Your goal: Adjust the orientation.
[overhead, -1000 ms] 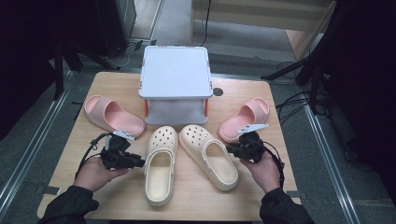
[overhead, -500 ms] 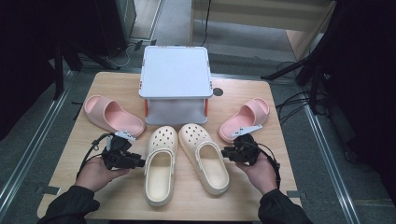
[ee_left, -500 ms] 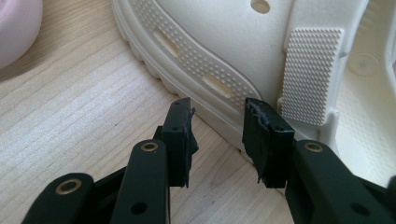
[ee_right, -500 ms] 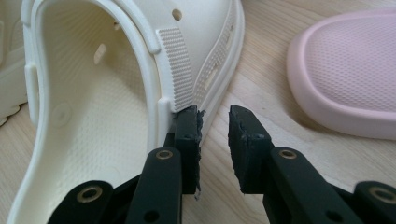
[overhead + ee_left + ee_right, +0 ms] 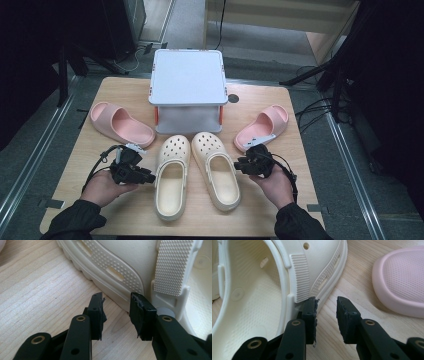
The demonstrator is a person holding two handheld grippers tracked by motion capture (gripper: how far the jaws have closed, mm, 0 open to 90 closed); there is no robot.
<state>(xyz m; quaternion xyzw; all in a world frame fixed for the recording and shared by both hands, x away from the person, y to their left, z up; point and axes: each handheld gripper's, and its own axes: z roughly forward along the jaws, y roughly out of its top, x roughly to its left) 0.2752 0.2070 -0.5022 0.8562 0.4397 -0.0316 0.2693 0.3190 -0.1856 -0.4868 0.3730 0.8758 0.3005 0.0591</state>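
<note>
Wooden table point(image 5: 285, 107): cream clogs point(image 5: 172, 175) side by side, perforated toes.

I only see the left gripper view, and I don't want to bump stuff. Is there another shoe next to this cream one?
Observer: Yes. A second cream clog lies right beside your cream clog, and both toes point at a white storage box.
Operator: Where's the other gripper?
Observer: The right gripper is at the second clog's outer side. Its jaws have just been opening, with nothing gripped.
Operator: Any more shoes?
Observer: Two. A left pink slide lies left of the box, and a right pink slide lies to its right.
</note>
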